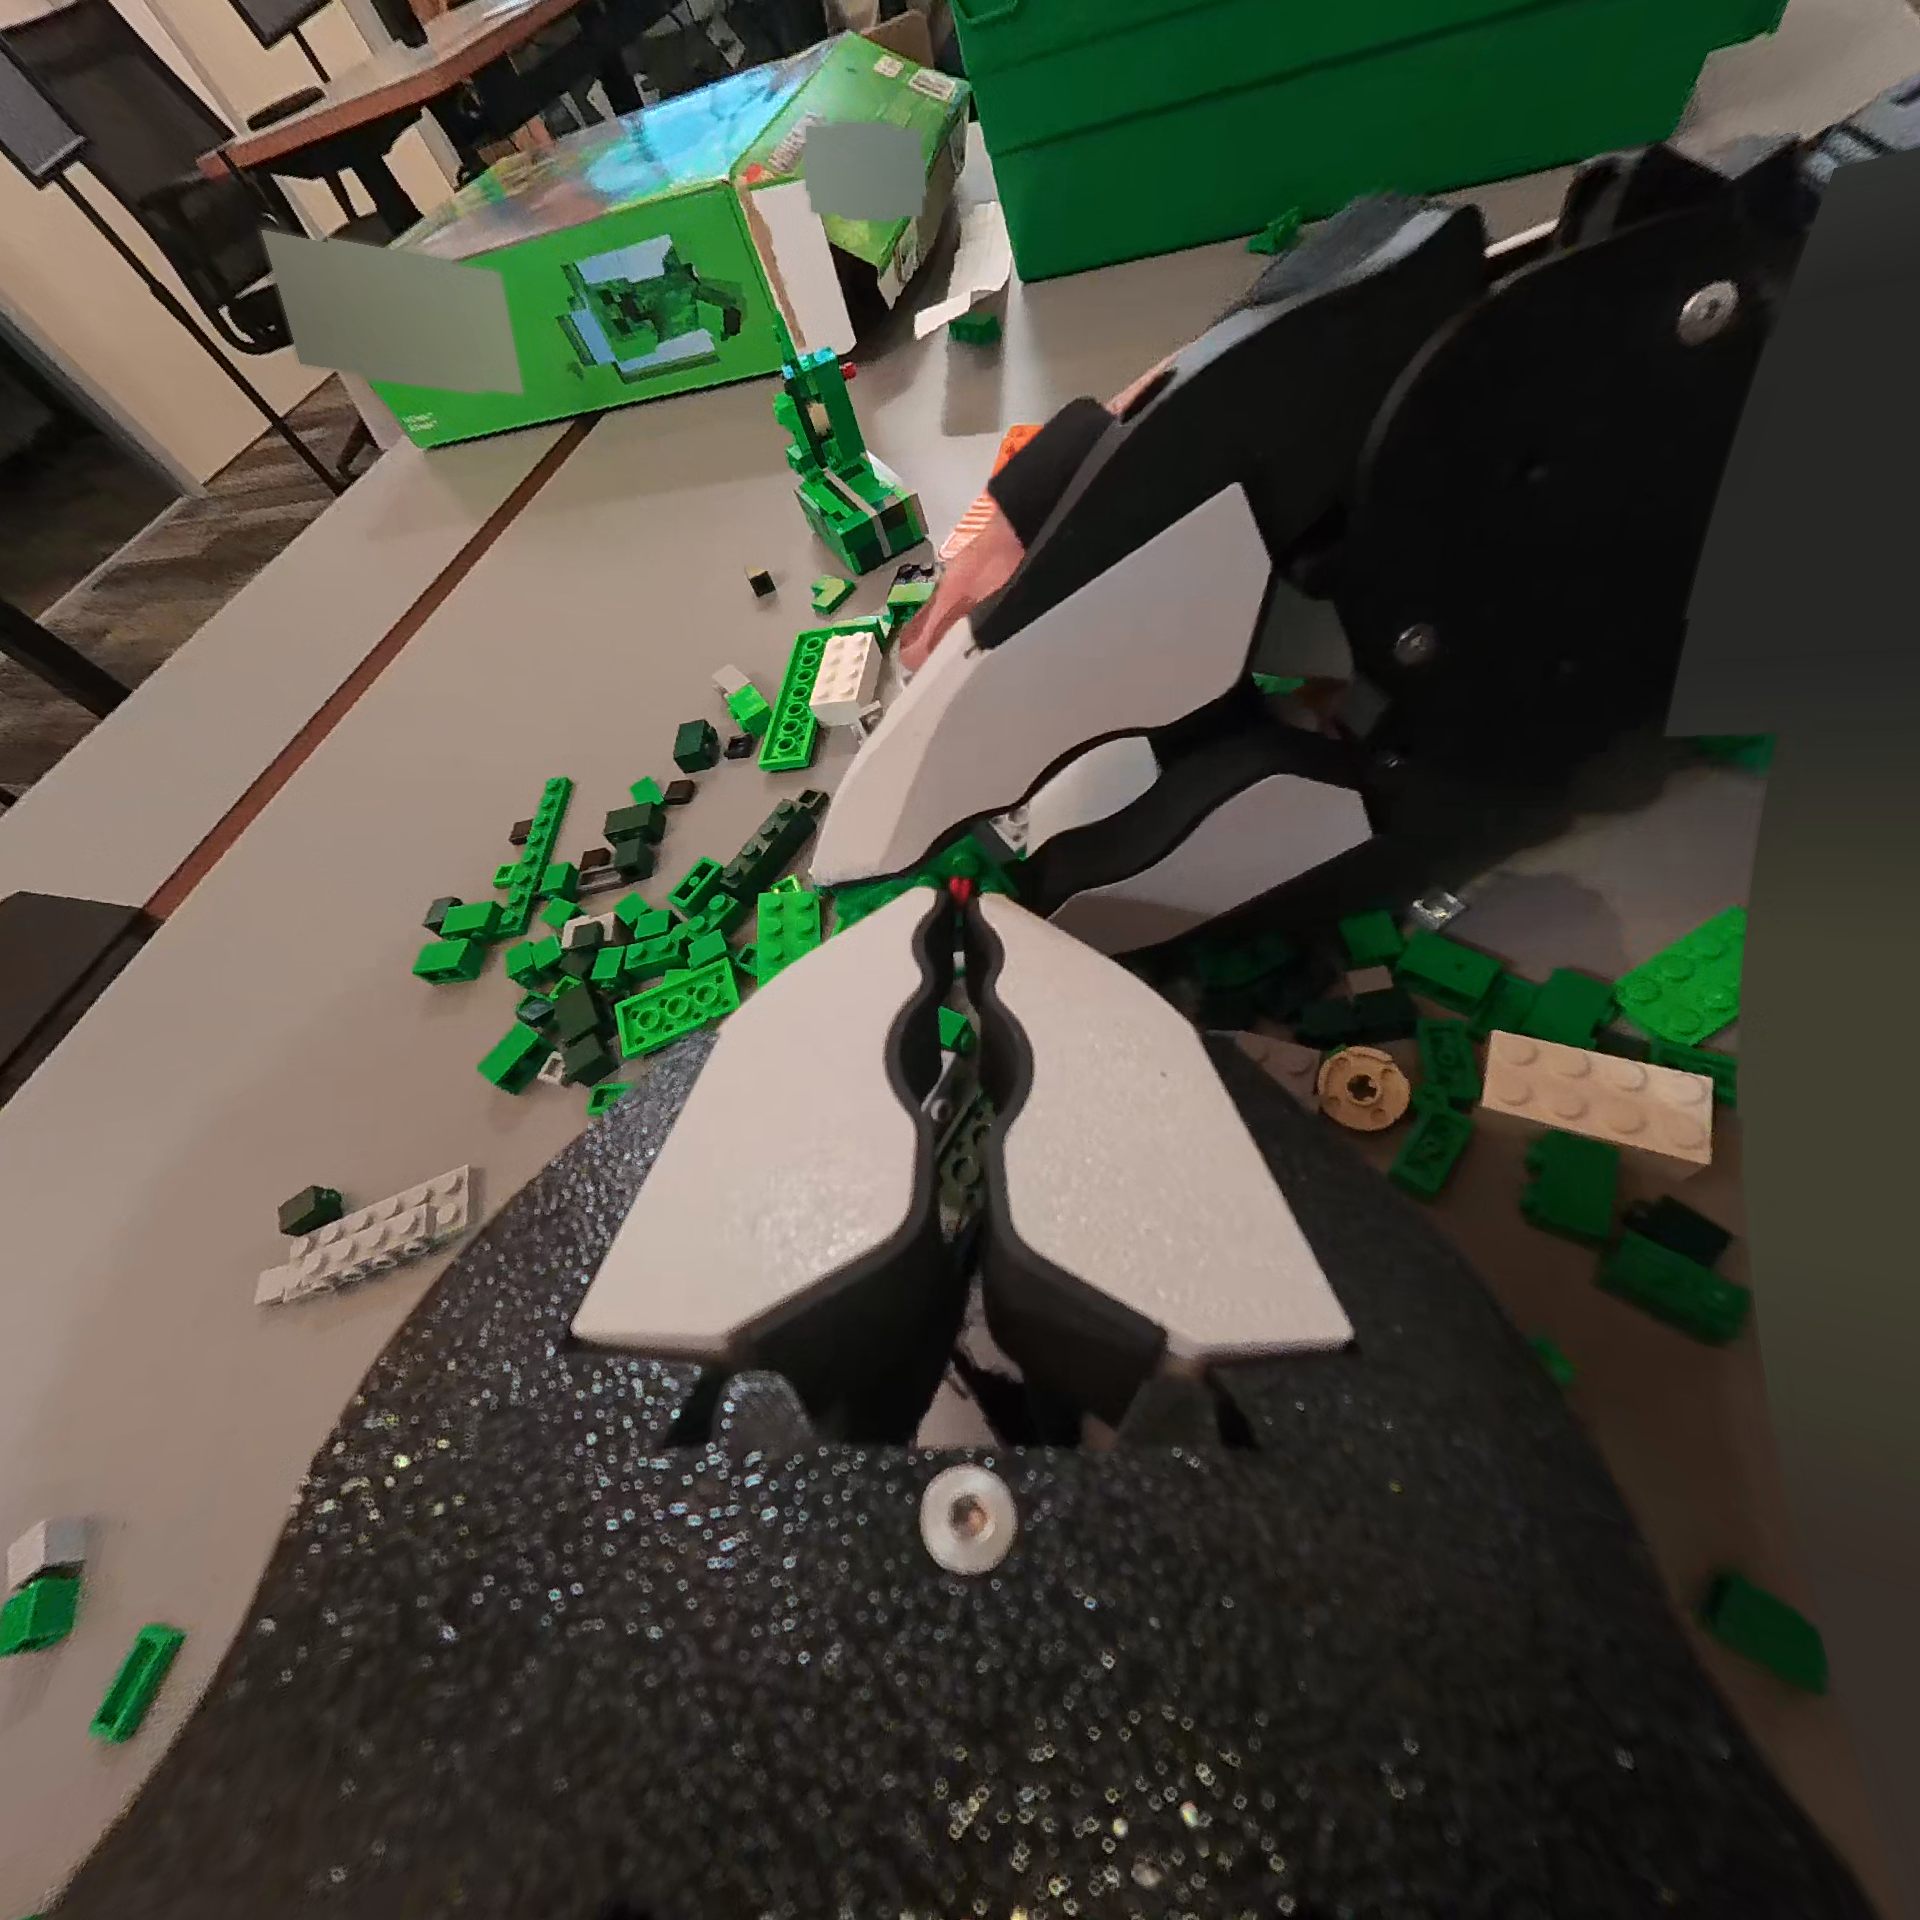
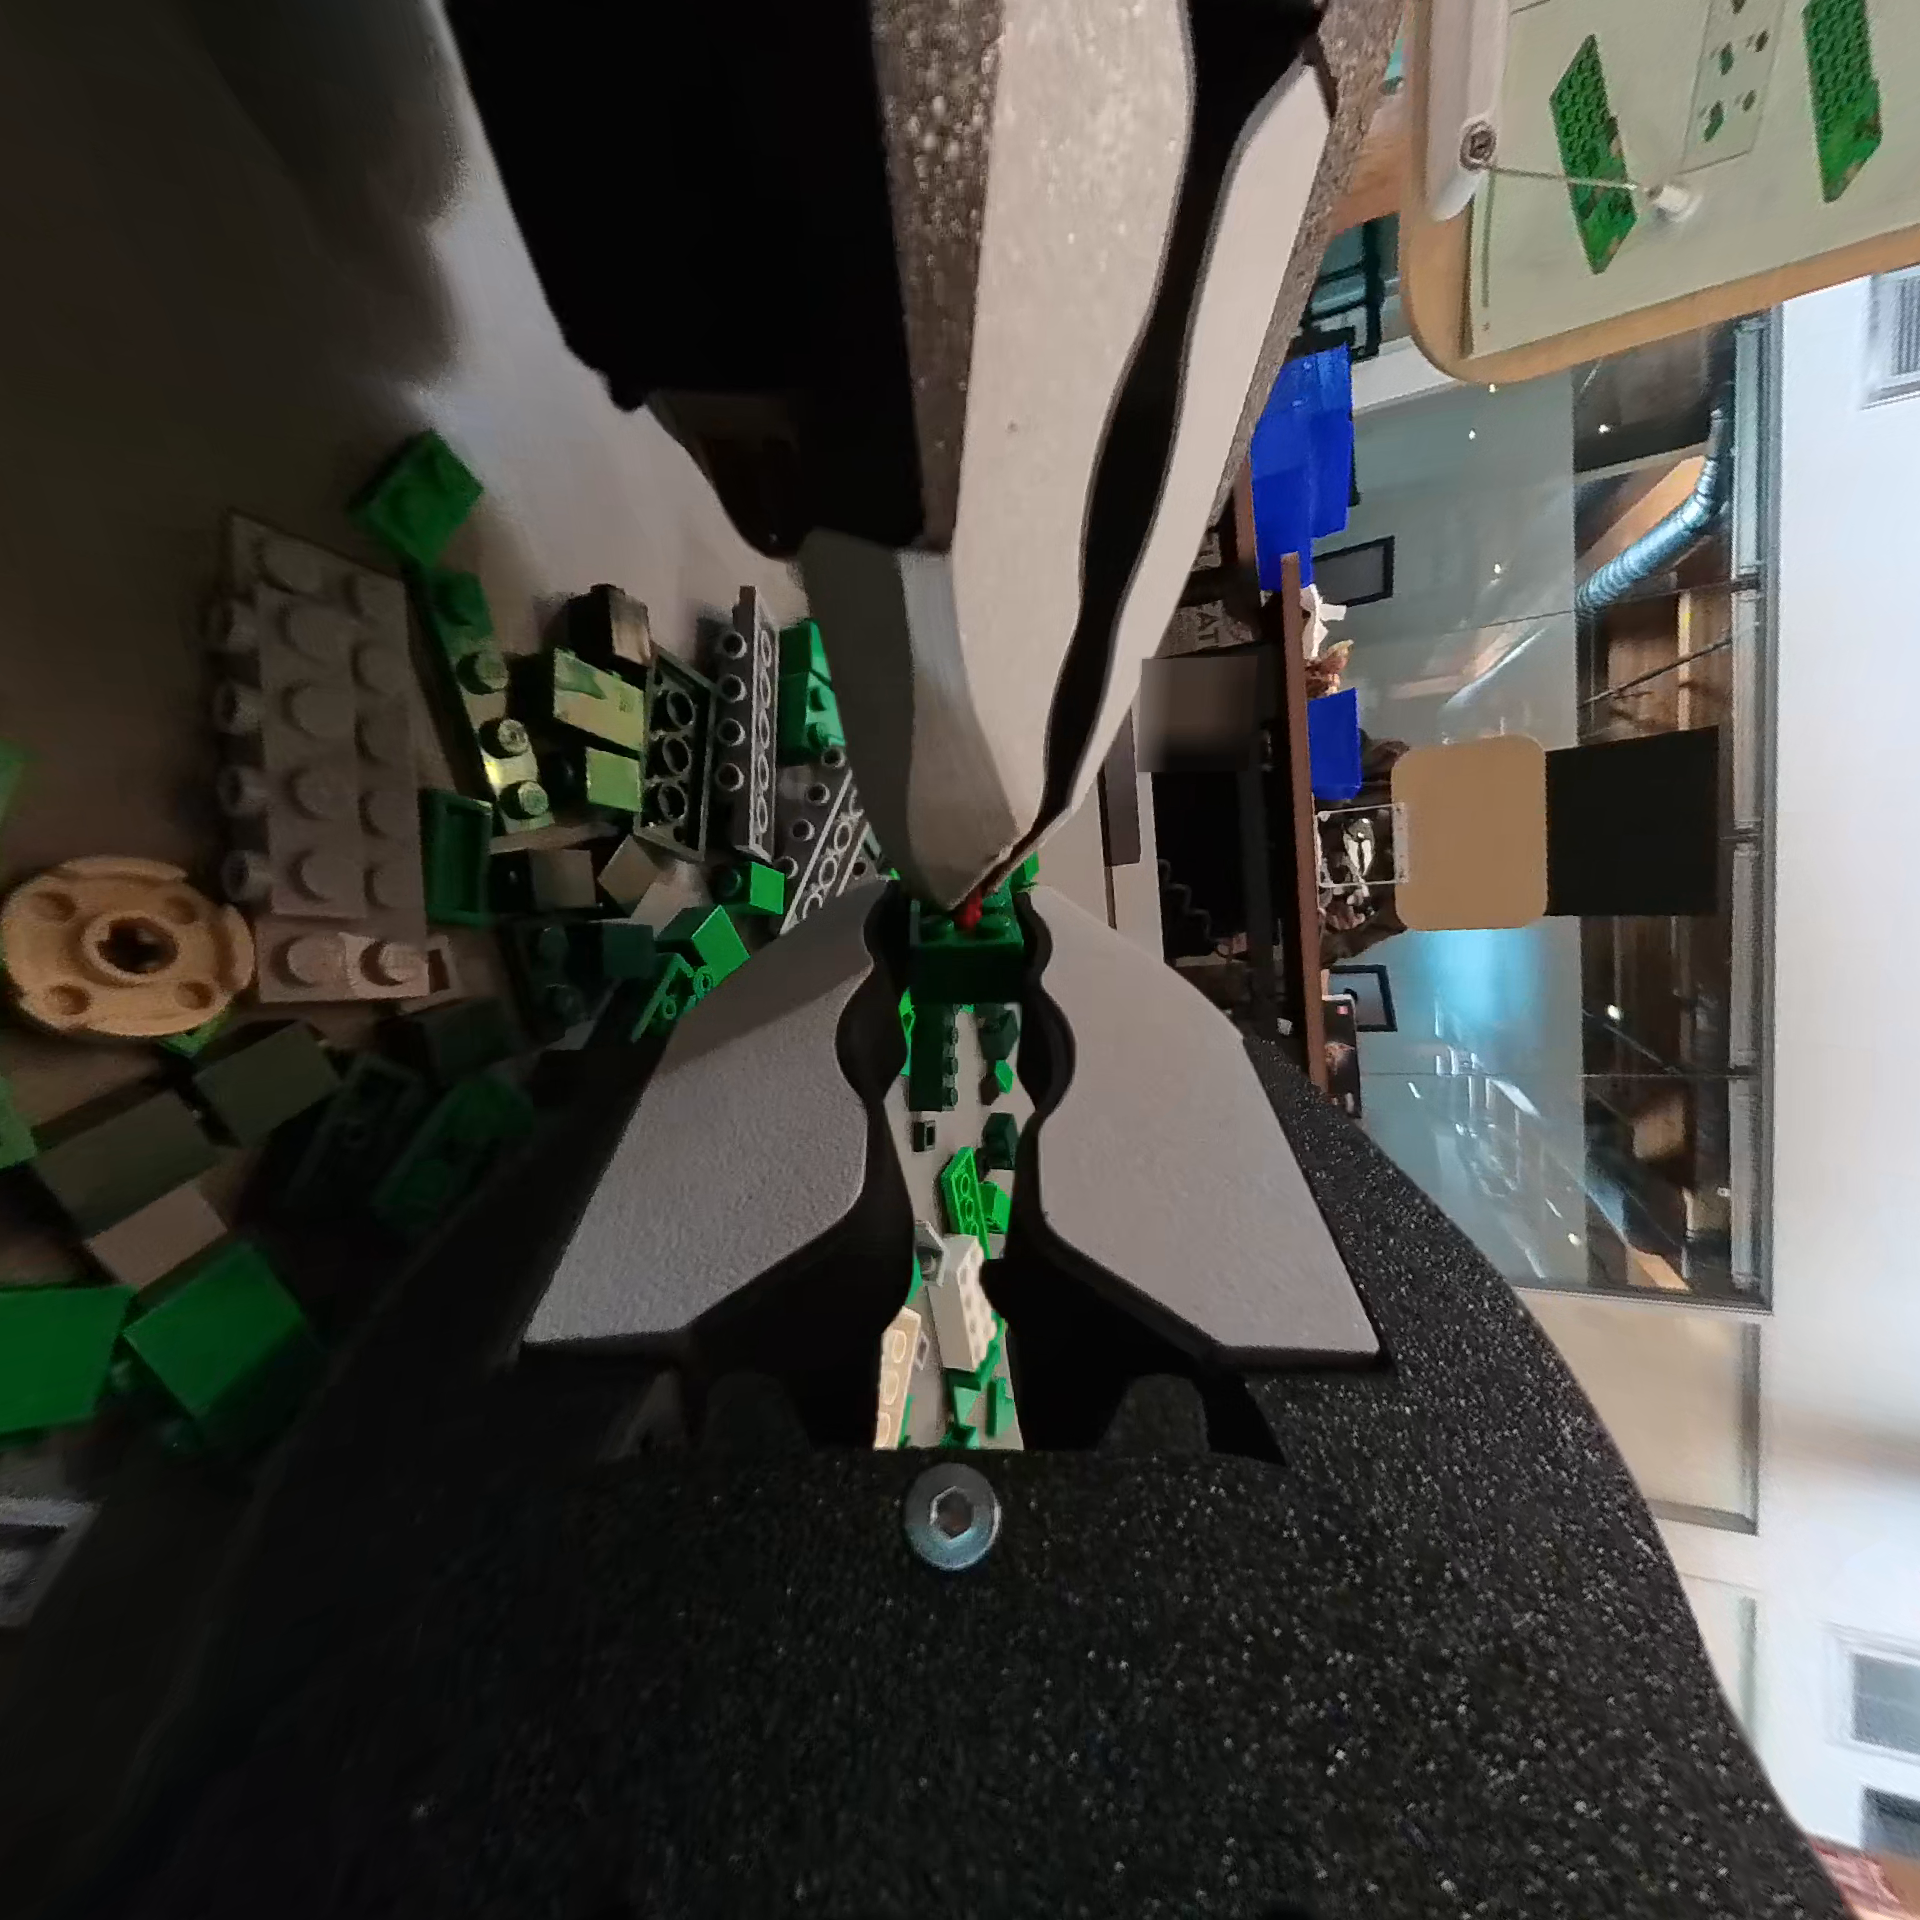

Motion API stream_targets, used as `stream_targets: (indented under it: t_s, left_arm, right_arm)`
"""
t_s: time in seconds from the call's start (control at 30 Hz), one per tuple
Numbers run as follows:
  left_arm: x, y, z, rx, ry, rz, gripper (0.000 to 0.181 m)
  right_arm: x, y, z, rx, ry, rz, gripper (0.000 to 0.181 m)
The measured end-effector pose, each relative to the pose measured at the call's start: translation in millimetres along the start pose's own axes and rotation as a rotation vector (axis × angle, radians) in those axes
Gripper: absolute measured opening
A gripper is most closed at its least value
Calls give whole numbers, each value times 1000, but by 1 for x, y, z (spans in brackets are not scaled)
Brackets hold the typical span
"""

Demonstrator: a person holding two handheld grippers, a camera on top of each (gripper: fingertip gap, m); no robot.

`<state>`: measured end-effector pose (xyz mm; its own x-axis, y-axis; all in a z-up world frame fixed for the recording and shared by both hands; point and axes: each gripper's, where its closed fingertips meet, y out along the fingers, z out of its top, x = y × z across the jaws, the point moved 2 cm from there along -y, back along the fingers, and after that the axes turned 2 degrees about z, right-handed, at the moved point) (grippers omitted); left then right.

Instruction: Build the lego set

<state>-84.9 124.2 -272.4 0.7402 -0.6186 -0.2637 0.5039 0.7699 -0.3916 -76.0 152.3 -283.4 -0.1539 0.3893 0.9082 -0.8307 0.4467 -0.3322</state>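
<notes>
Your left gripper [image 1: 958,896] is clenched on a tiny red piece [image 1: 957,888] at its fingertips. Your right gripper [image 2: 961,914] comes in from the right and grasps a small green brick [image 2: 961,940]; the red piece [image 2: 971,912] sits just on that brick's top, where both tips meet. Loose green bricks [image 1: 582,956] lie scattered on the grey table [image 1: 312,727] to the left. A partial green build [image 1: 847,488] stands farther off, near the green box [image 1: 582,301].

Glossy plastic bricks [image 1: 675,1003], matt grey table [image 1: 208,1091]
</notes>
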Motion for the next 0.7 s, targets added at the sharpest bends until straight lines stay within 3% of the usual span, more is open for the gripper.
stream_targets:
  t_s: [0.2, 0.3, 0.4, 0.53, 0.7]
  left_arm:
    - [-1, 1, -8, -32, -22, -20, 1]
    - [-19, -12, -10, -24, -28, 52, 0]
    - [-23, -11, -9, 26, -141, 4, 0]
    - [-7, -2, -6, 38, -7, 1, 0]
    - [-6, 2, -6, 20, -5, 12, 13]
  right_arm:
    - [-6, 4, -4, -34, -8, 22, 18]
    - [-2, 5, -34, -119, 47, 29, 18]
    - [6, 4, -25, -80, 128, 28, 18]
    - [-5, 6, -18, -69, 52, 52, 18]
    - [-7, 5, -9, -29, 46, 58, 18]
